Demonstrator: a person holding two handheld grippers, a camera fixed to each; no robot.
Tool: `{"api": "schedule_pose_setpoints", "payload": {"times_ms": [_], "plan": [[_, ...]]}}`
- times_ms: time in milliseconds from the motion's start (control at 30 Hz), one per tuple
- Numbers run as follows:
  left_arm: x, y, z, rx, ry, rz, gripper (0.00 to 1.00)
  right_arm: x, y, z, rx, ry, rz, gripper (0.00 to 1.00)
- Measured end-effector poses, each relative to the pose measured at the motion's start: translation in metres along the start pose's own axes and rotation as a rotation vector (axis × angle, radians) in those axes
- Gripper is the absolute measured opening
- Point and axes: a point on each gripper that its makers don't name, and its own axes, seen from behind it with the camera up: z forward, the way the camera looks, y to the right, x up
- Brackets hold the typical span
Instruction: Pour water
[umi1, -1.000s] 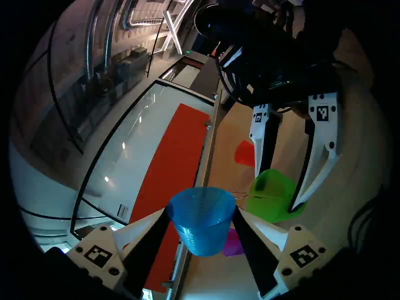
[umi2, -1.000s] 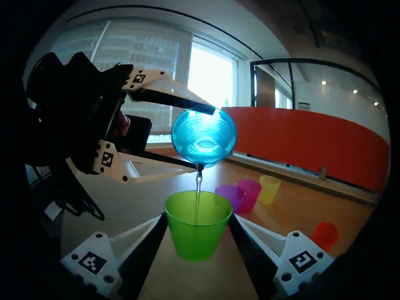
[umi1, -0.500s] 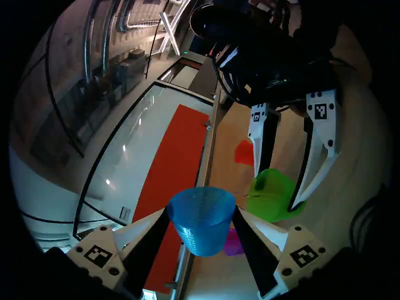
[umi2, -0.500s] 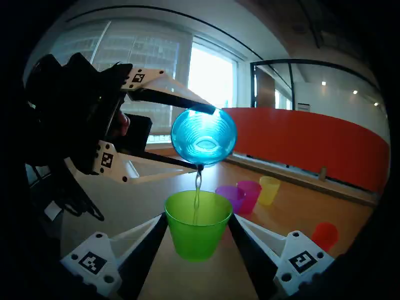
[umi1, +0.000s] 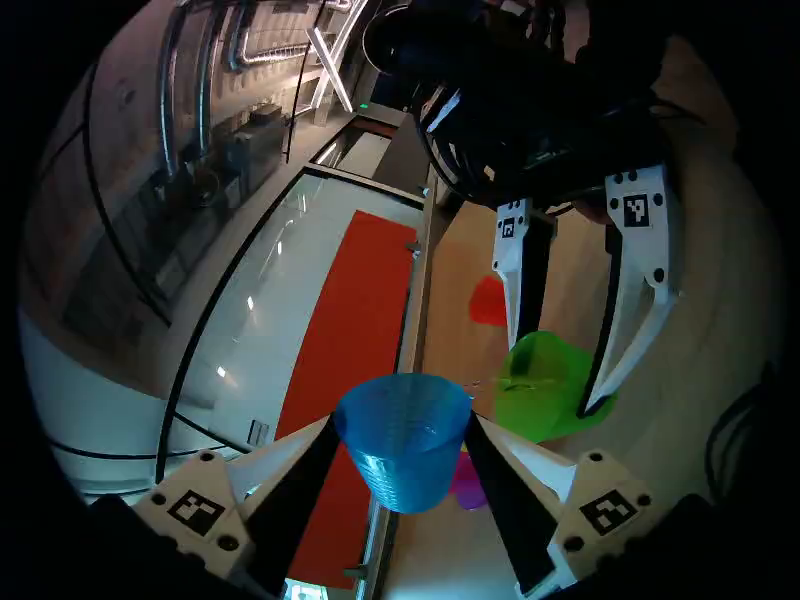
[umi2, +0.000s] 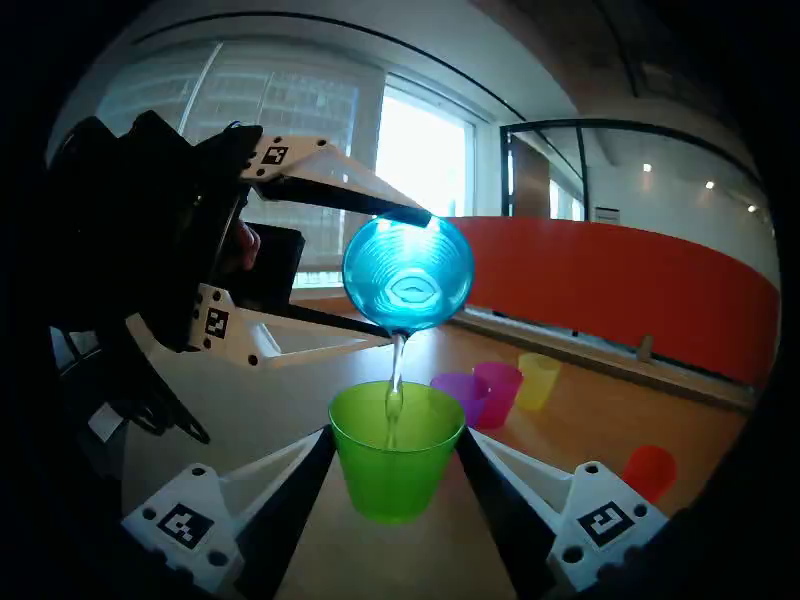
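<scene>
Blue cup (umi2: 408, 272): translucent, ribbed, clamped between the fingers of my left tool (umi1: 402, 432), tipped over so its open mouth faces the right gripper view, pouring rim at the bottom. A thin water stream (umi2: 397, 368) drops from that rim straight into the green cup (umi2: 396, 475). Green cup: translucent, upright, gripped in my right tool (umi2: 395, 440), directly below the blue cup, not touching it.

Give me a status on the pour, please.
Left gripper shut on blue cup, tipped, water streaming. Right gripper shut on green cup beneath, catching it. Nothing blocking.
</scene>
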Motion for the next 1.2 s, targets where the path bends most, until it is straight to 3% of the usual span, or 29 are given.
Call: {"api": "schedule_pose_setpoints", "payload": {"times_ms": [400, 1200], "plan": [[0.0047, -0.0036, -0.0032, 0.003, 0.003, 0.019, 0.87, 0.0007, -0.0005, 0.0001, -0.001, 0.002, 0.002, 0.91], [0.0072, 0.0029, -0.0008, 0.012, 0.001, 0.065, 0.87, 0.0029, 0.0004, -0.0005, -0.004, 0.007, -0.002, 0.91]]}}
